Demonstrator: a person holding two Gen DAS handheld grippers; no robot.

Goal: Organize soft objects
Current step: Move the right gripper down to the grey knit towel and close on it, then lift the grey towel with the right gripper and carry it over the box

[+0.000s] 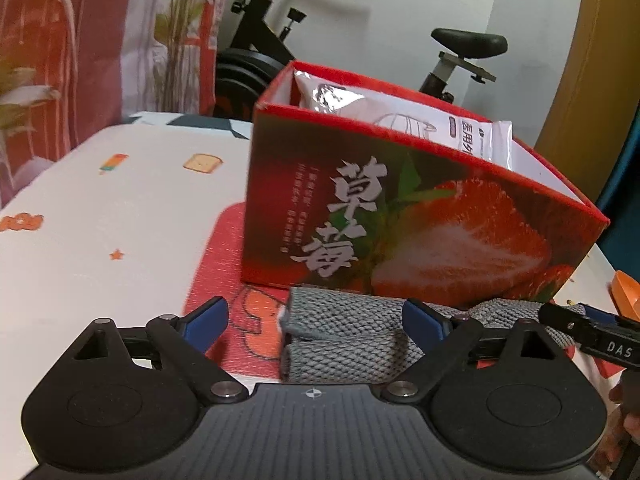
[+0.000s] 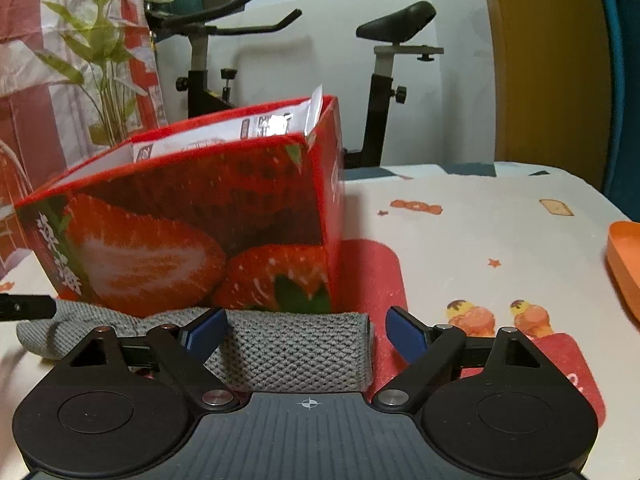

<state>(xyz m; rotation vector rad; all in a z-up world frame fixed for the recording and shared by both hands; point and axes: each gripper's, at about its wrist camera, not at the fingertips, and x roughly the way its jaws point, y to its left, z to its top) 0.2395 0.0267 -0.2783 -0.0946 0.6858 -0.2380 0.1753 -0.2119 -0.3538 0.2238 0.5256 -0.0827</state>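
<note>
A folded grey knitted cloth (image 1: 344, 332) lies on the table, right against the front of a red strawberry-printed box (image 1: 400, 220). My left gripper (image 1: 316, 316) stands open low over the cloth's left end; its left pad is clear of the cloth and its right pad sits over it. My right gripper (image 2: 306, 320) is open over the right end of the cloth (image 2: 296, 356), its right pad apart from the folded edge. A white packet (image 1: 360, 108) stands inside the box (image 2: 180, 208). A black part of the right gripper (image 1: 592, 336) shows at the edge of the left wrist view.
The table wears a pale cartoon-print cover (image 1: 120, 208) with a red patch under the box. An orange container (image 2: 626, 264) sits at the right edge. Behind the table stand an exercise bike (image 2: 384, 80), a plant (image 2: 104, 60) and red-patterned fabric.
</note>
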